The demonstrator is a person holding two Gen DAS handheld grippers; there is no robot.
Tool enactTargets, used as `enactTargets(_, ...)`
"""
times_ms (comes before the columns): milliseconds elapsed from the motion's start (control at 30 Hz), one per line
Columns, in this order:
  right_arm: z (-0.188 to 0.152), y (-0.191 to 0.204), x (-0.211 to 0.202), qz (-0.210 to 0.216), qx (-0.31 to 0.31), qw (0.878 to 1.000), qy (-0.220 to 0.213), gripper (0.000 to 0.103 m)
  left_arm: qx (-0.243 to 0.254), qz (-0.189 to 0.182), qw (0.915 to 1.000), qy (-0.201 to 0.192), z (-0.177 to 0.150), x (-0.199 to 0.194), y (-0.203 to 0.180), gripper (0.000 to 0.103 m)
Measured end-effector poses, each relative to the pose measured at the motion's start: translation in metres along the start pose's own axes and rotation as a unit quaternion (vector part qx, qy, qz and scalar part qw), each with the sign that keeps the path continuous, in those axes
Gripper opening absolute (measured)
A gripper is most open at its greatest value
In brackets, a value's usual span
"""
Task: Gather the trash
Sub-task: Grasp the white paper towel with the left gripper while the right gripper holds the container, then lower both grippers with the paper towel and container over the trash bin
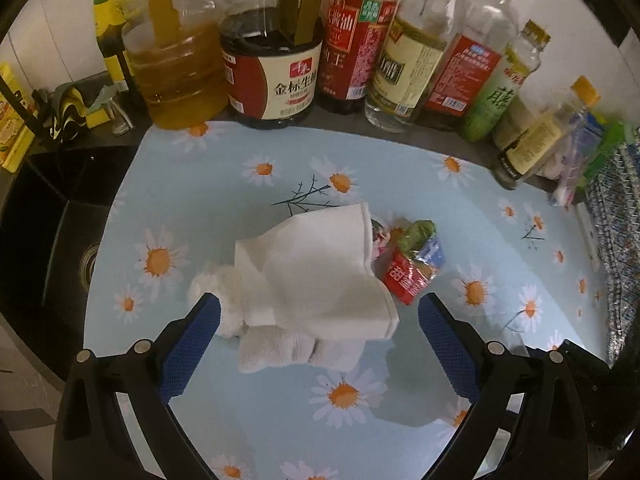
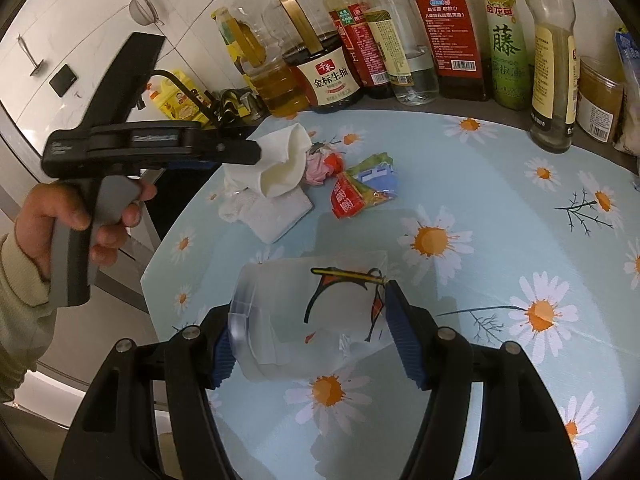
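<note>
So the white tissue pile (image 1: 312, 280) sits dead center in the left wrist view, right between the spread fingers of the left gripper (image 1: 320, 320), which is released and holding nothing. Its long side runs left-right across the jaws. The red snack wrapper (image 1: 412, 276) lies just right of it. The right gripper (image 2: 308, 320) is clenched on a clear plastic bag (image 2: 316, 316), lower middle of its frame, over the table (image 2: 500, 208).
</note>
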State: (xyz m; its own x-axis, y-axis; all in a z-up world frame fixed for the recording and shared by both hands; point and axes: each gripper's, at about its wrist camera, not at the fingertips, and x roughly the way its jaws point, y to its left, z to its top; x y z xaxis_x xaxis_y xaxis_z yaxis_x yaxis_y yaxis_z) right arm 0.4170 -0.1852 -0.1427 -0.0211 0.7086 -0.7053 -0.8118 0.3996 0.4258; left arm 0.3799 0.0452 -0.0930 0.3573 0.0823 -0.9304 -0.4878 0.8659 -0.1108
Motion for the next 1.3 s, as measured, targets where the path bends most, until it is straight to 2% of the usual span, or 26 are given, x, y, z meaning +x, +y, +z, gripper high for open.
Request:
enactTargets(200, -0.001, -0.005, -0.001, 0.003, 0.003, 1.0, 0.0, 0.065, 0.002, 0.019, 0.9996, 0.021, 0.007, 0.018, 0.004, 0.096)
enactTargets(367, -0.001, -0.011, -0.003, 0.002, 0.009, 1.0, -0.002, 0.065, 0.016, 0.035, 0.9991, 0.018, 0.007, 0.023, 0.002, 0.095)
enactTargets(500, -0.002, -0.013, -0.003, 0.002, 0.012, 1.0, 0.0, 0.065, 0.04, 0.039, 0.9982, 0.021, 0.006, 0.024, -0.006, 0.081)
enactTargets(567, -0.003, -0.012, -0.002, 0.002, 0.012, 1.0, 0.002, 0.065, 0.045, 0.042, 0.9979, 0.018, 0.004, 0.024, -0.007, 0.081)
enactTargets(1133, -0.005, 0.003, 0.002, 0.003, 0.004, 1.0, 0.003, 0.065, 0.03, 0.014, 0.9993, -0.017, -0.008, -0.009, -0.001, 0.08)
enactTargets(1300, -0.008, 0.014, 0.001, -0.01, 0.005, 1.0, 0.0, 0.065, 0.03, -0.009, 0.9991, -0.03, -0.018, -0.023, 0.002, 0.08)
